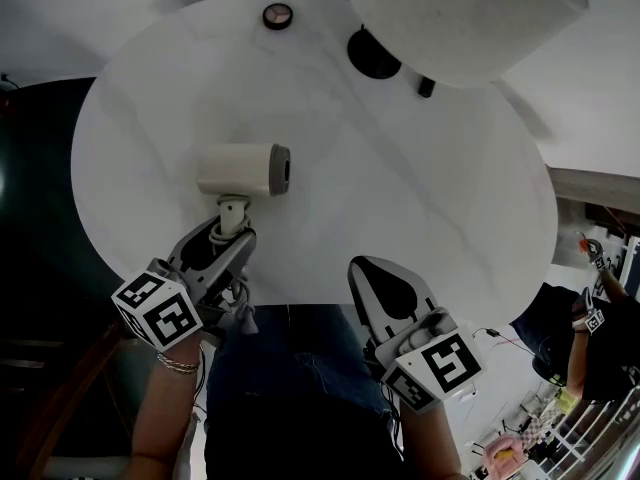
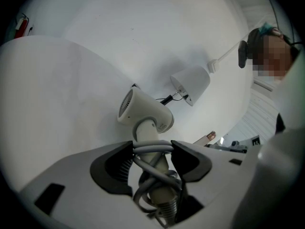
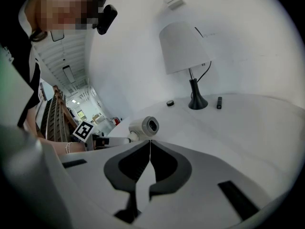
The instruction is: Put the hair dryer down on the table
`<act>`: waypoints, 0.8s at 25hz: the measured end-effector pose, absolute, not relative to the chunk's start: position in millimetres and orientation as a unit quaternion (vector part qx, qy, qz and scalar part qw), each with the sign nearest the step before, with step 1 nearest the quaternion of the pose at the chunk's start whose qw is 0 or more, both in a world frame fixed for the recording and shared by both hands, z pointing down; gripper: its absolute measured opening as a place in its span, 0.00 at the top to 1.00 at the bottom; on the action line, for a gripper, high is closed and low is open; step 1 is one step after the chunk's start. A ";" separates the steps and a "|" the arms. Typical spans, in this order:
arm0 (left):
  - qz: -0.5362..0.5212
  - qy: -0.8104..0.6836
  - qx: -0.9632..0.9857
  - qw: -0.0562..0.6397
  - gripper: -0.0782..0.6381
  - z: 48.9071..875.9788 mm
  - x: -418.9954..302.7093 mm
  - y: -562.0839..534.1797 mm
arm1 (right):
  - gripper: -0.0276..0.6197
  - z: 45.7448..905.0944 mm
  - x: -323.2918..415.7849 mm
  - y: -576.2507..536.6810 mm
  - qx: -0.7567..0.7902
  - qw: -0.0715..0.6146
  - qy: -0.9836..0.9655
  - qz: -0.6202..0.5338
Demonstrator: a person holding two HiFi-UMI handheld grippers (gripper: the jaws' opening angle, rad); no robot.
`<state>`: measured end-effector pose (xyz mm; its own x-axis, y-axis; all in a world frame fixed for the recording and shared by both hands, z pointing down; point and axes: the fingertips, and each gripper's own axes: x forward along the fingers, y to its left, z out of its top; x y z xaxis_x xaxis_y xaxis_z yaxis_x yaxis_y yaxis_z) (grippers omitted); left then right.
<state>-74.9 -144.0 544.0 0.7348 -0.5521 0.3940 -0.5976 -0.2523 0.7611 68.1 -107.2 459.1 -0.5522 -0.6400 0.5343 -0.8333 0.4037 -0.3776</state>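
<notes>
A cream hair dryer (image 1: 243, 169) is held over the left part of the round white table (image 1: 420, 198), its nozzle pointing right. My left gripper (image 1: 225, 238) is shut on its handle, with the grey cord wound round the handle between the jaws. In the left gripper view the hair dryer (image 2: 143, 112) rises from the jaws, rear grille toward the camera. My right gripper (image 1: 385, 288) is shut with nothing in it, at the table's near edge. From the right gripper view the hair dryer (image 3: 144, 127) shows past the jaw tips.
A white table lamp (image 1: 465, 18) with a black base (image 1: 373, 54) stands at the back of the table. A small round black object (image 1: 277, 15) and a short black stick (image 1: 427, 87) lie near it. The person's legs are below the table's near edge.
</notes>
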 end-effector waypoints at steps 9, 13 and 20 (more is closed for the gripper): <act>0.040 -0.361 0.786 0.501 0.52 548.7 -72.6 -144.7 | 0.93 457.5 66.0 -112.6 0.450 0.132 -0.824 0.317; 0.054 -0.366 0.785 0.497 0.52 551.0 -73.3 -143.8 | 0.93 460.3 66.0 -111.7 0.449 0.138 -0.824 0.318; 0.065 -0.363 0.774 0.515 0.52 551.9 -68.6 -142.2 | 0.93 456.0 64.3 -115.0 0.452 0.121 -0.823 0.322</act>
<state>-68.6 -142.2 551.9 0.7273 -0.4954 0.4750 -0.6296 -0.2060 0.7491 64.3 -115.0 456.0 -0.5631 -0.6661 0.4891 -0.8212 0.3851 -0.4211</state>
